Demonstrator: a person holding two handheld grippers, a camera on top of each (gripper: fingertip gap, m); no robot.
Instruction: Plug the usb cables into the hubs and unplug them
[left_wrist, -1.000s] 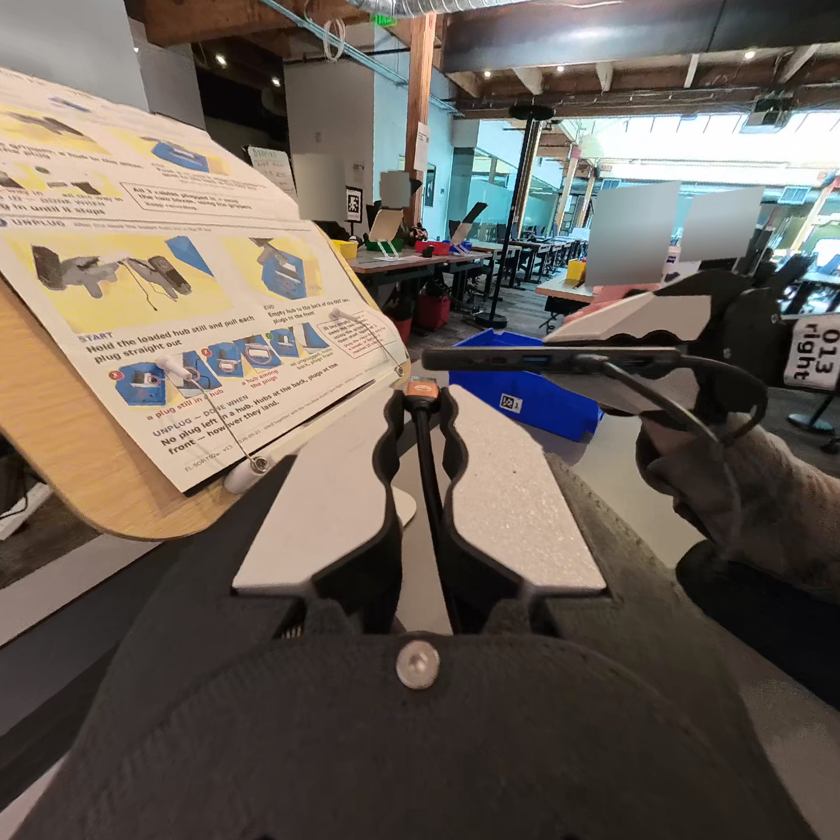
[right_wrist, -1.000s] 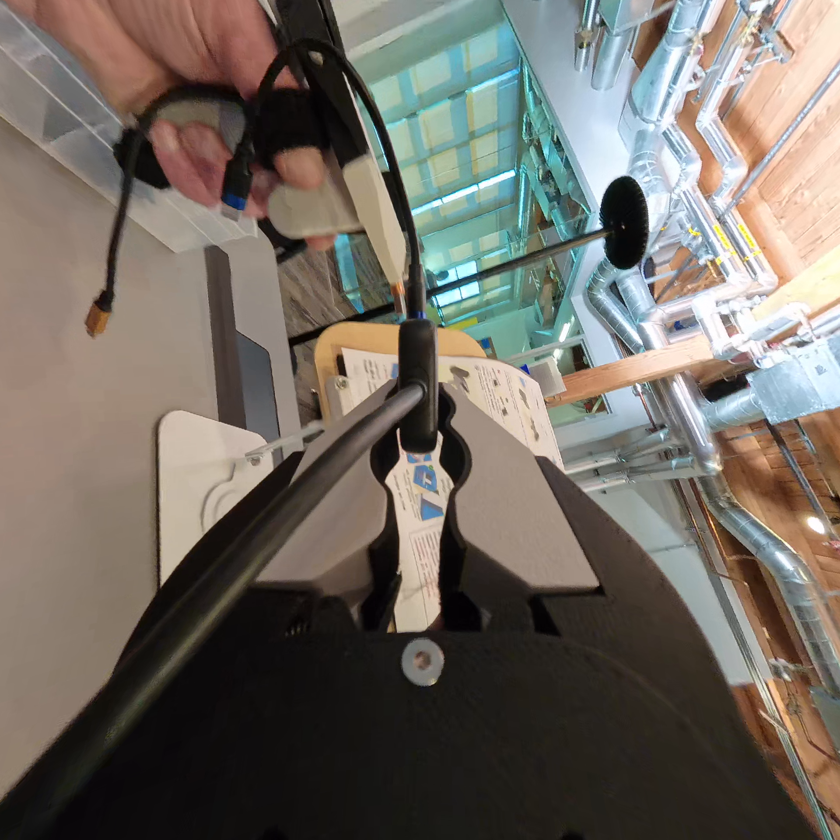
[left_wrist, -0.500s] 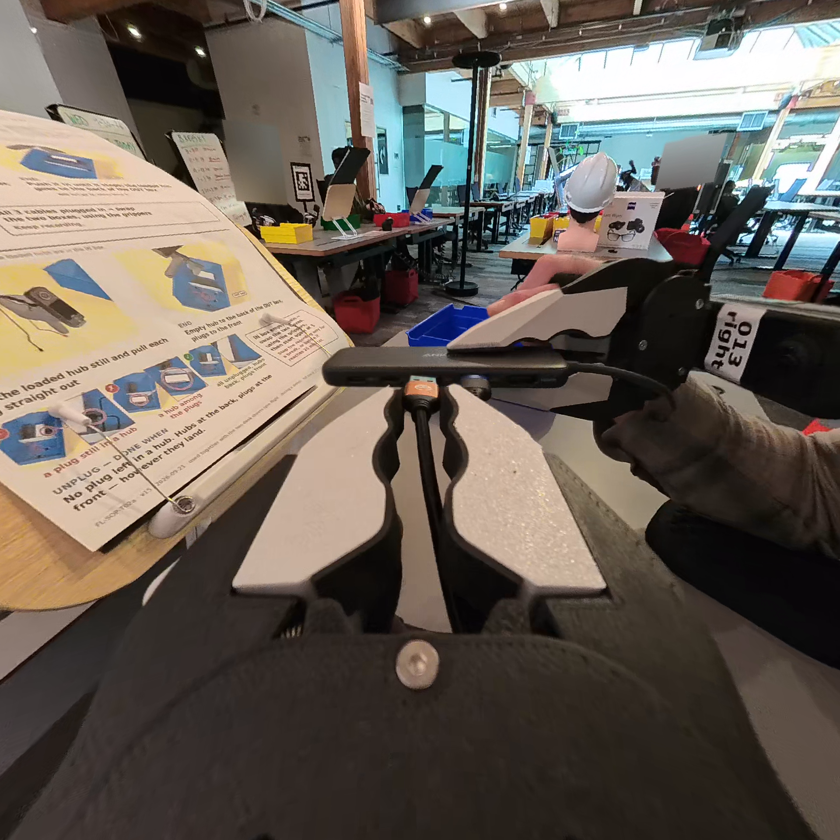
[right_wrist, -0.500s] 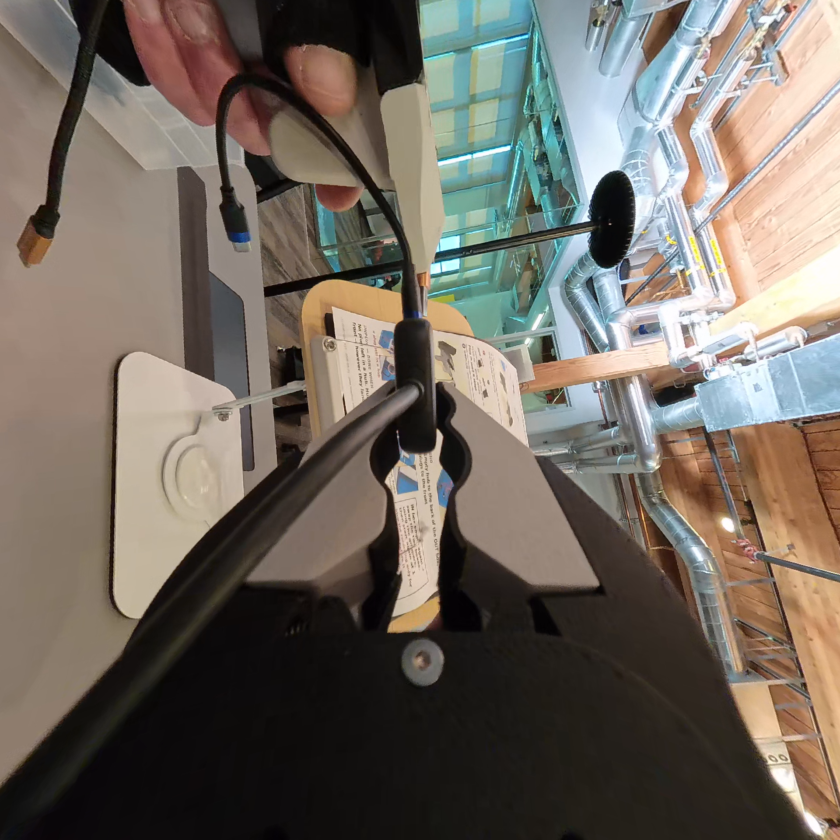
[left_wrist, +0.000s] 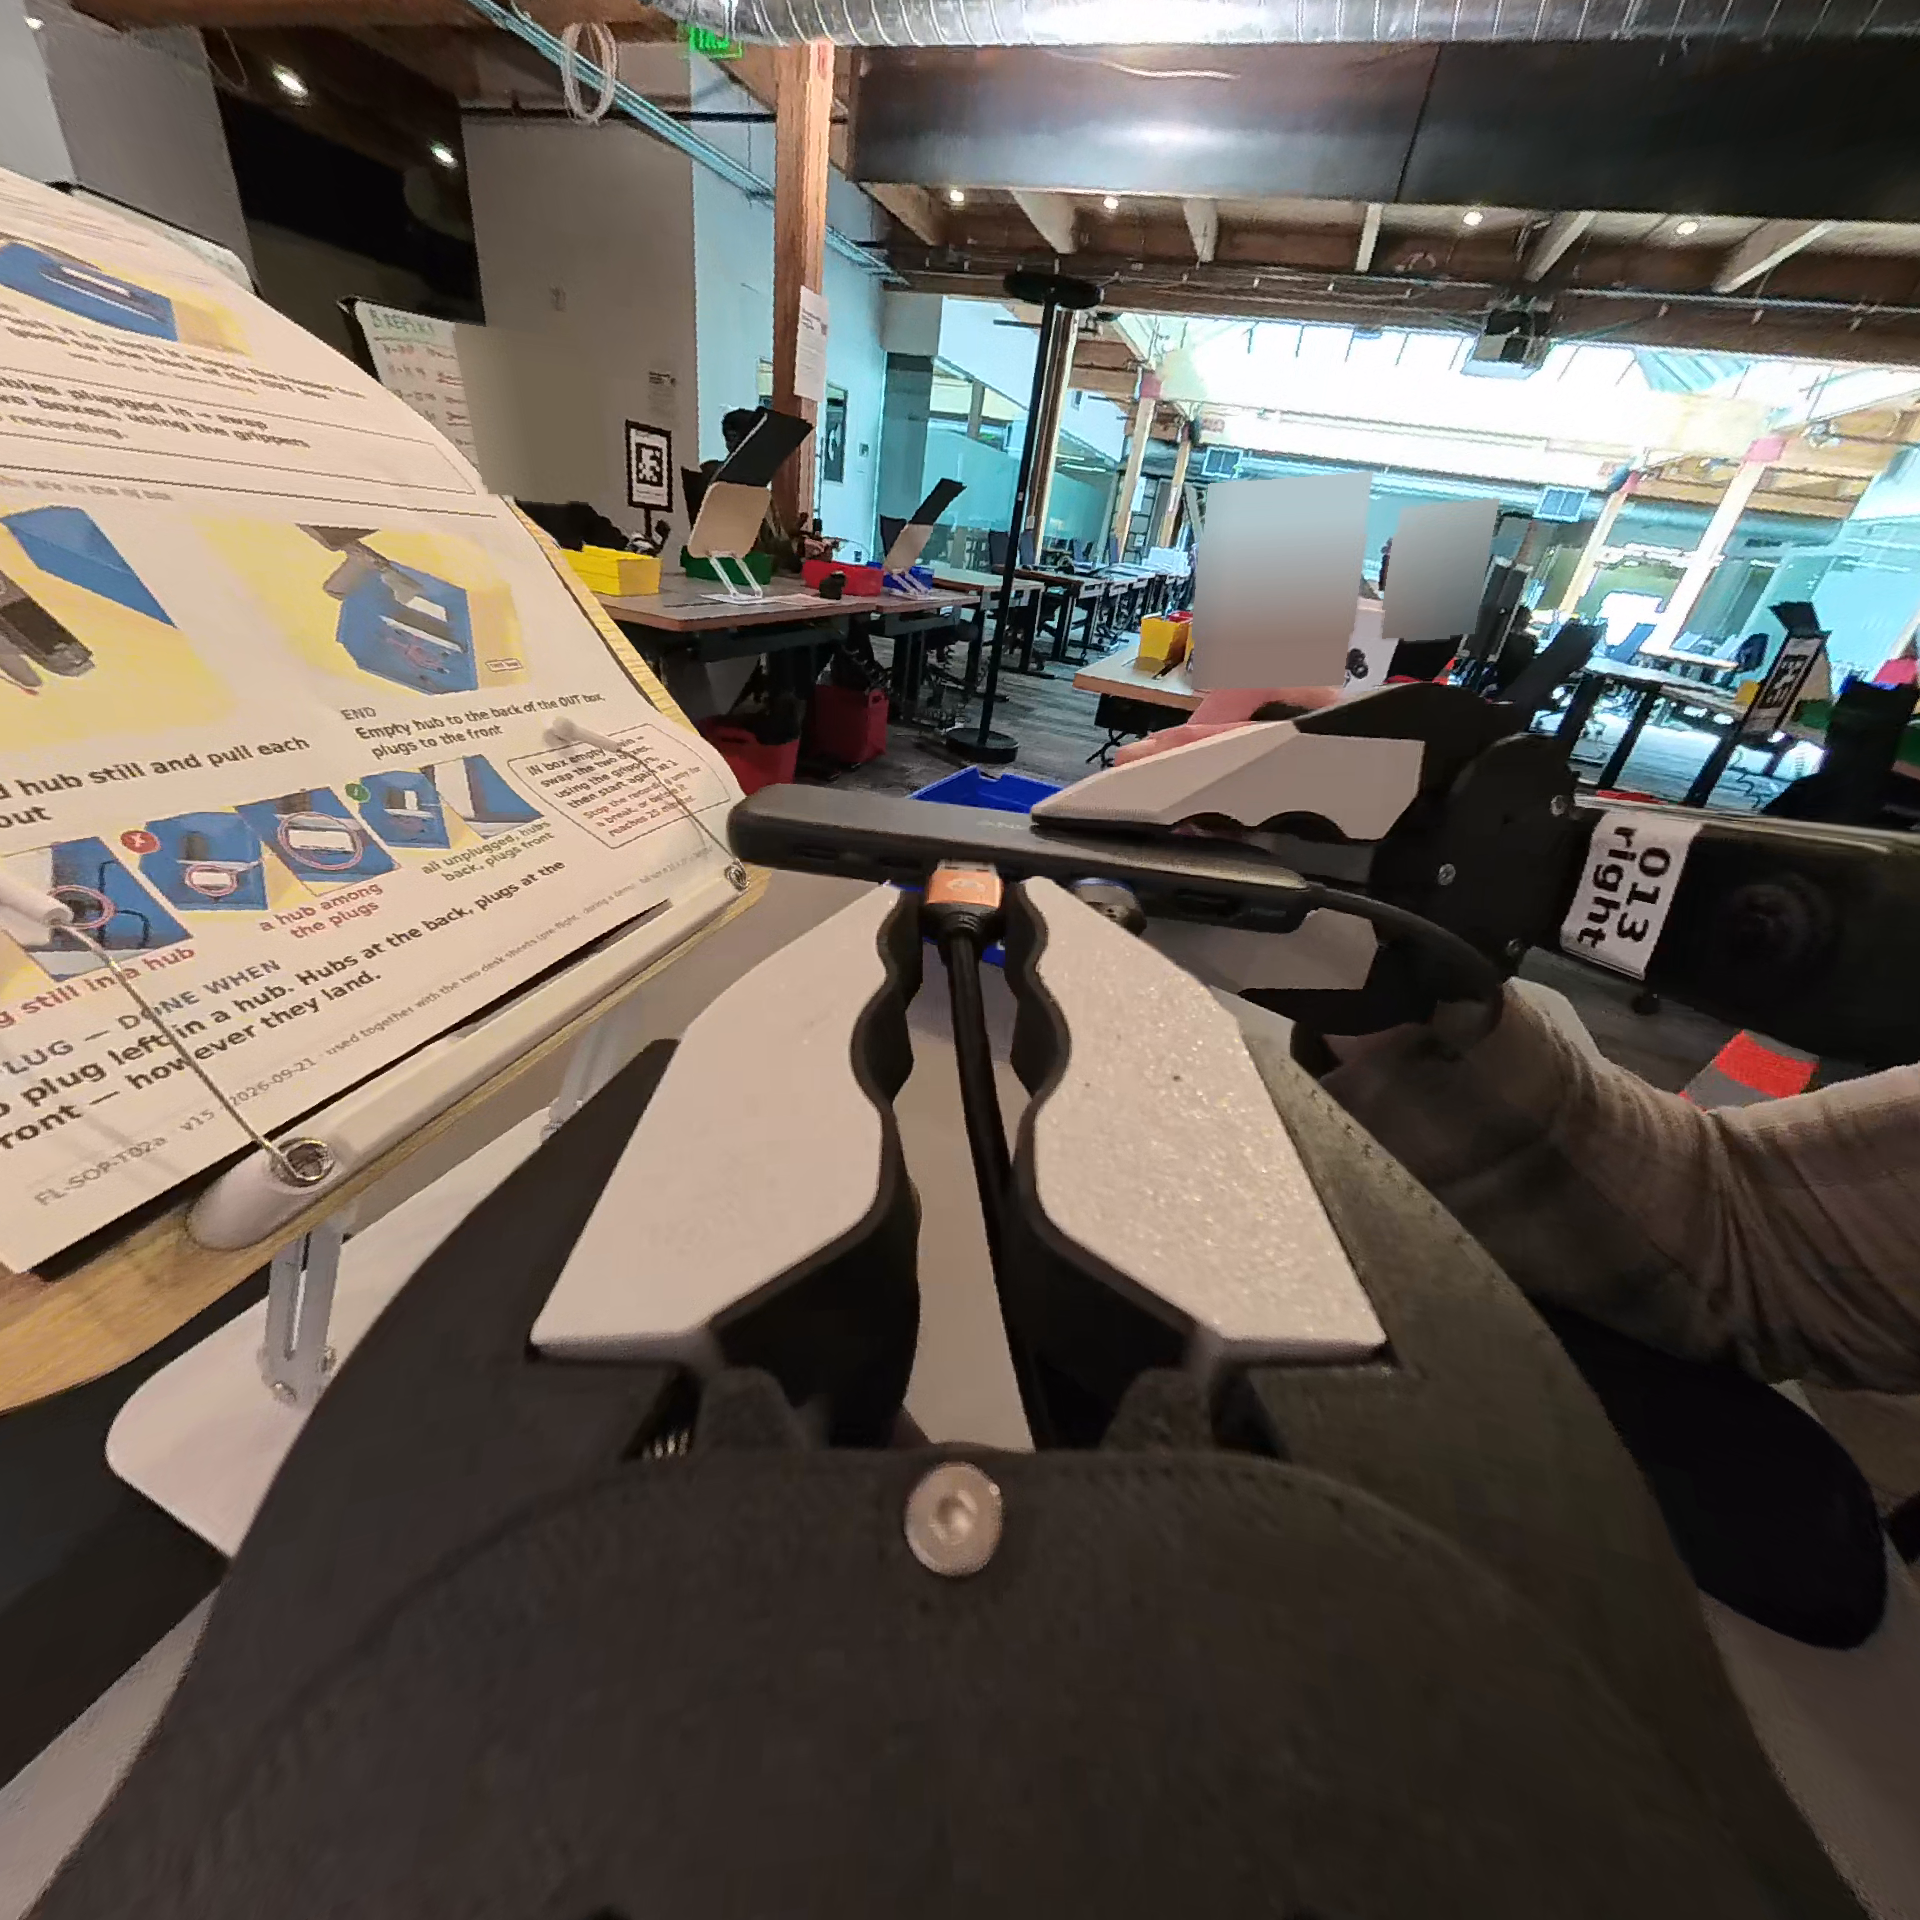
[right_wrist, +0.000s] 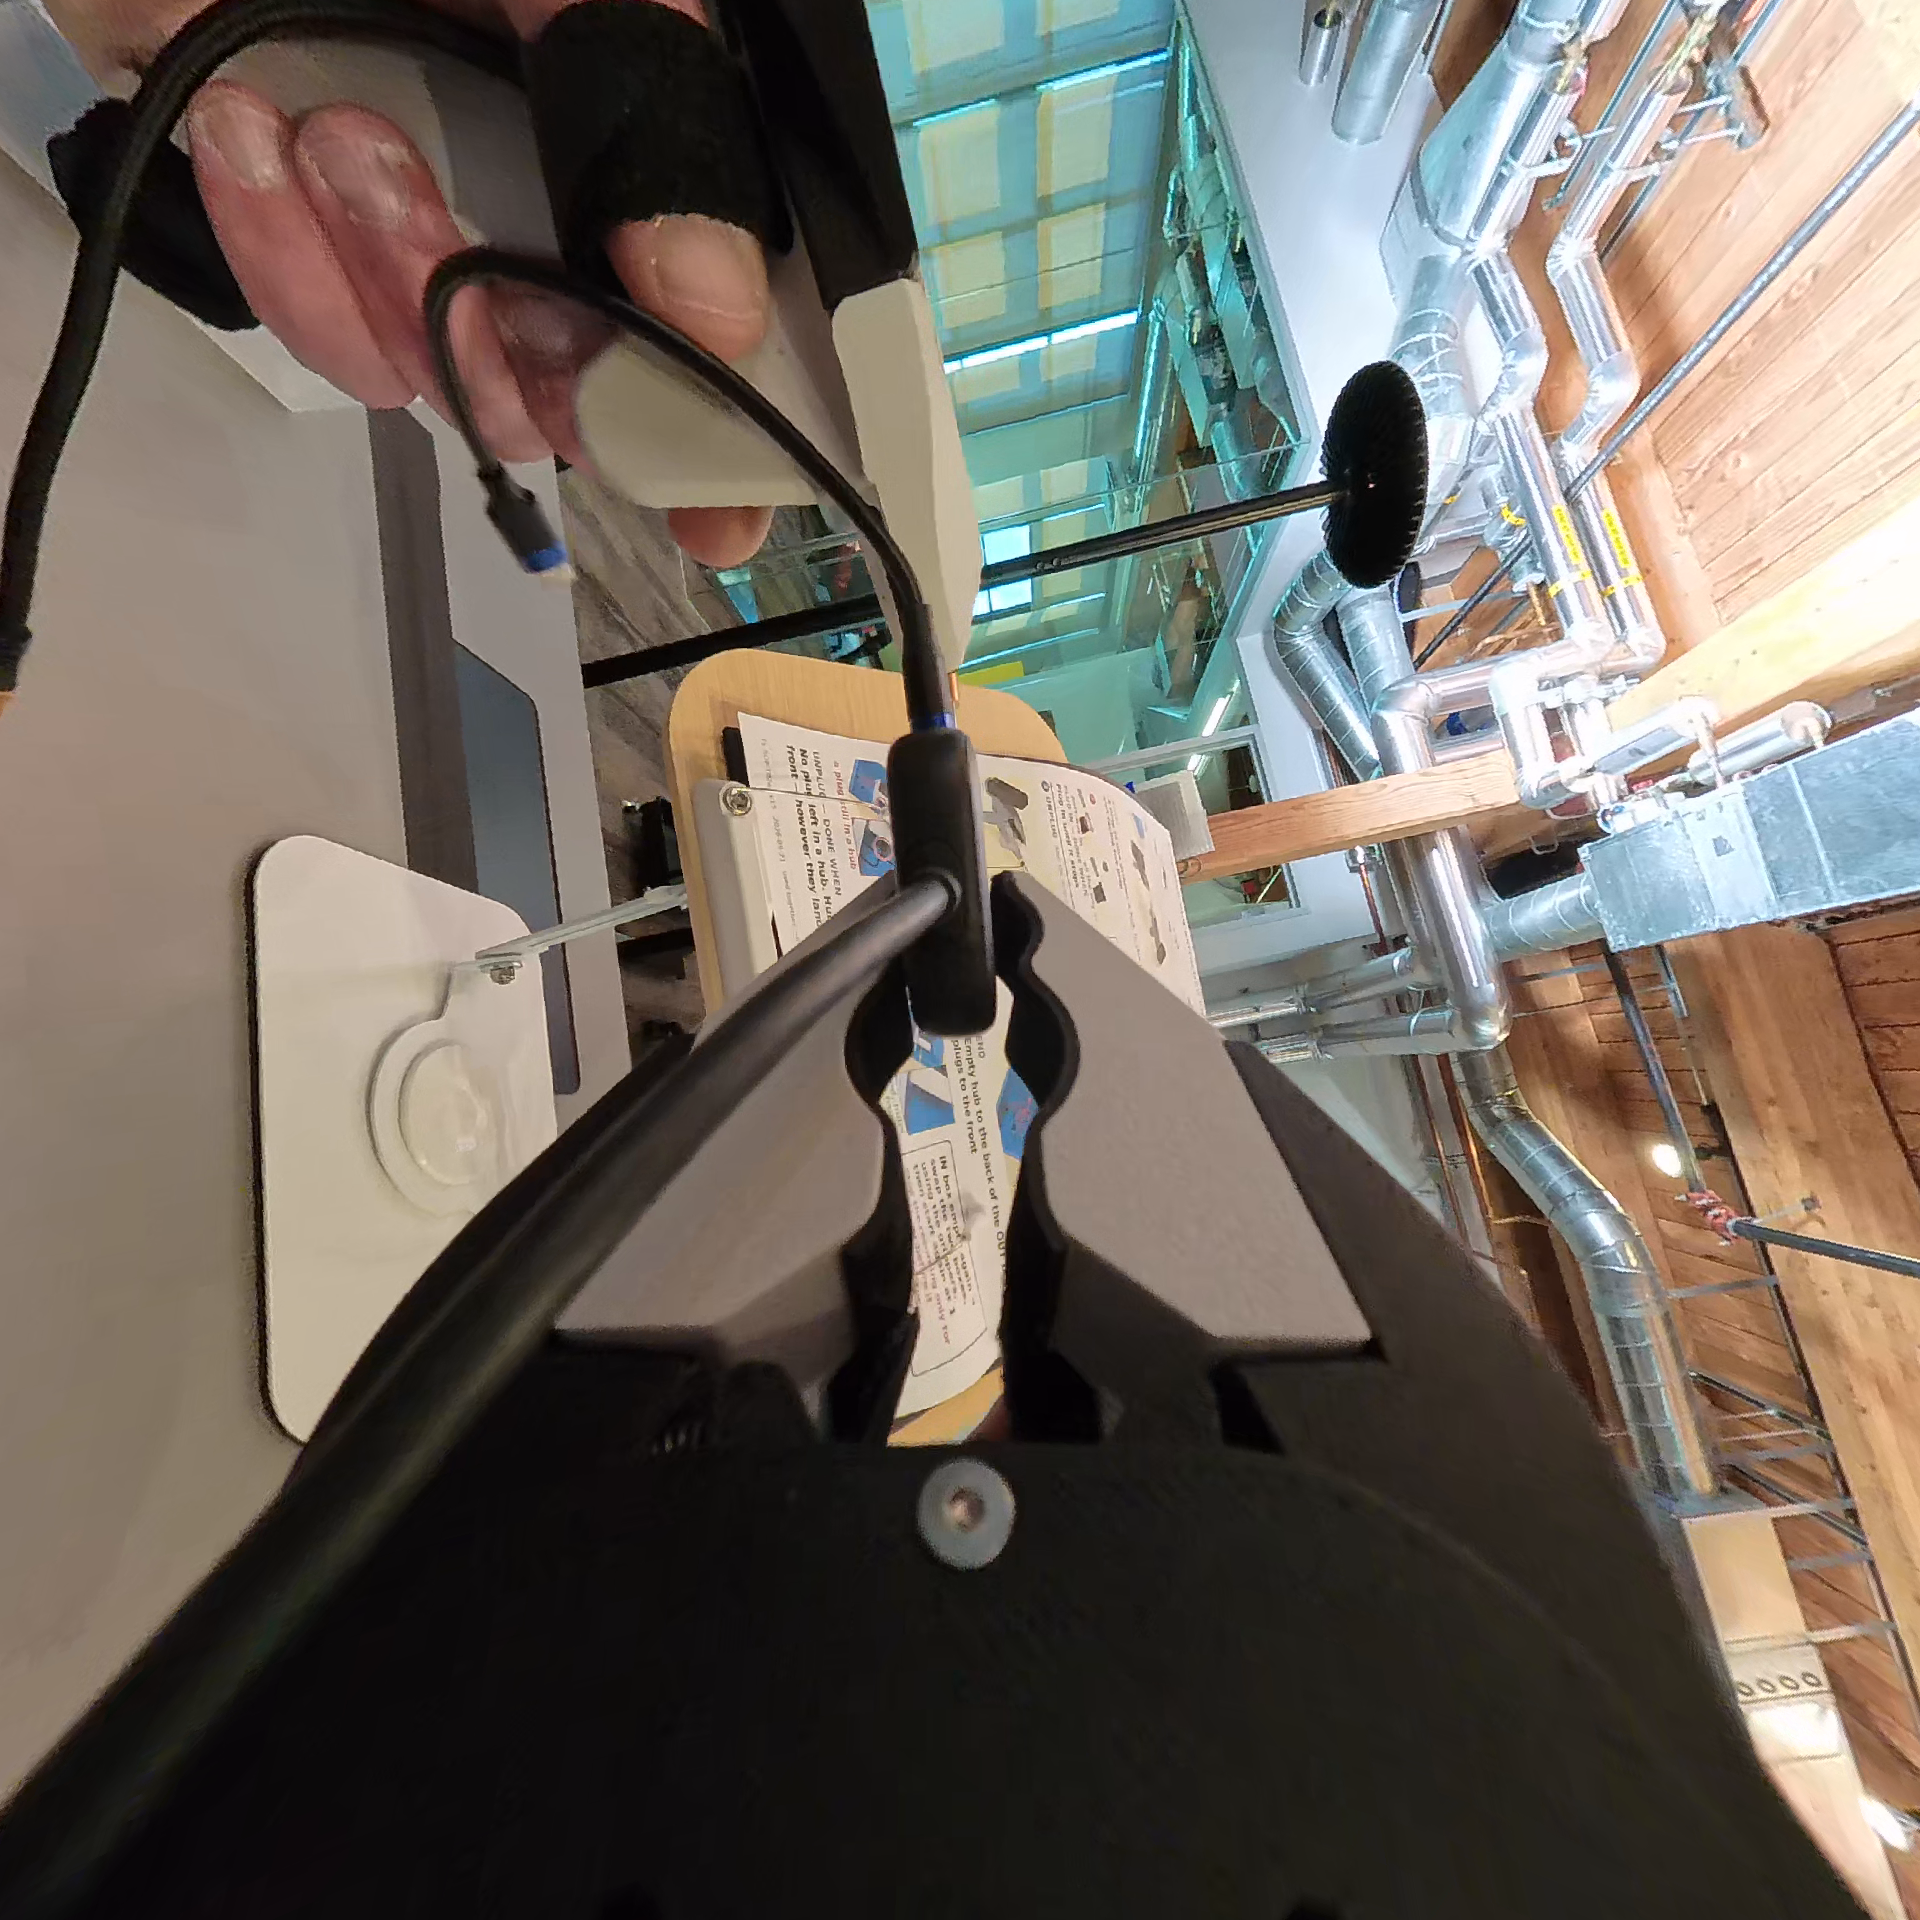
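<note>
With the right gripper (left_wrist: 1195, 821) clamped on the hub (left_wrist: 997, 842), held in mid-air, and the left gripper (left_wrist: 961, 914) pinching the orange plug (left_wrist: 964, 891) at its port, any tilt could jam it.

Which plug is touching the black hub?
The orange metal plug held by the left gripper meets the black hub; the blue-tipped plug dangles free.

My left gripper (left_wrist: 961, 914): grey speckled fingers, black body. Plug (left_wrist: 962, 891) I hold: orange shell, black cable. Hub (left_wrist: 935, 836): dark charcoal. Right gripper (right_wrist: 940, 925): same grey on black (white tag on handle). Instruction sheet (left_wrist: 260, 727): white, yellow and blue panels. Bin (left_wrist: 971, 795) behind hub: blue.
</note>
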